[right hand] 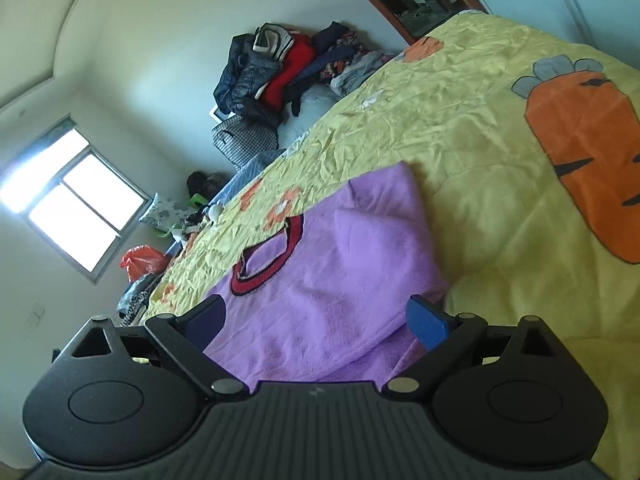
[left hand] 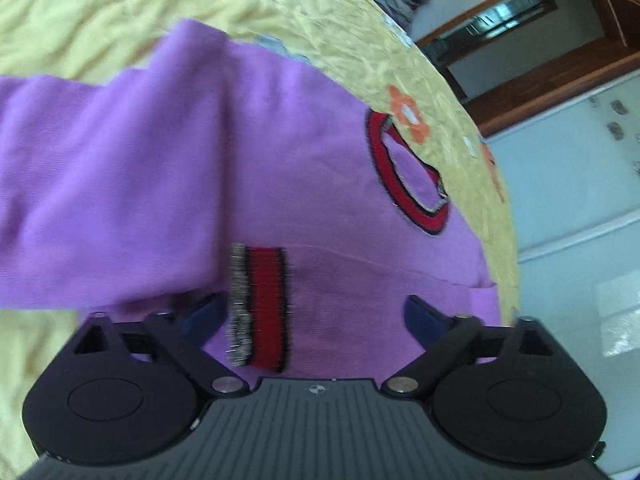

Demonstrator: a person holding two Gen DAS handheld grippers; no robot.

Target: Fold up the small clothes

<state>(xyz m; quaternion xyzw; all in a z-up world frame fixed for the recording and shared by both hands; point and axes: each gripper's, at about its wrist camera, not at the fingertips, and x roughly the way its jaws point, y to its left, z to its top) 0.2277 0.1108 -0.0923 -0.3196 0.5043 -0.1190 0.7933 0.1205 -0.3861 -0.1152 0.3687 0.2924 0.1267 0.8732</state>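
Closest to your left tongs (left hand: 312, 316) is the red-and-grey striped cuff (left hand: 260, 304) of the purple sweater (left hand: 312, 168), lying between the spread fingers with nothing pinched; those tongs are released. Your right tongs (right hand: 316, 316) are released too, fingers wide apart over a doubled edge of the sweater (right hand: 340, 272), not visibly gripping it.

The sweater lies on the yellow bed cover (right hand: 460, 140), its red collar (left hand: 404, 176) toward the far side of the cover. One sleeve already lies folded across the body, its cuff short of the collar. On the side of the sweater away from the collar, a large fold (left hand: 100, 184) of purple cloth stands lifted or bunched in the left view; motion blur keeps you from telling exactly how it lies.

My reading is that you are midway through folding, with the sides being brought in. To do this step well, lay the cuff flat and square to the collar before letting go, and smooth the bunched fold toward the collar so no ridge gets trapped. Pinch both layers at the doubled edge with the right tongs, or the lower layer will likely drag on the cover. Keep both tongs level as you carry the cloth over.
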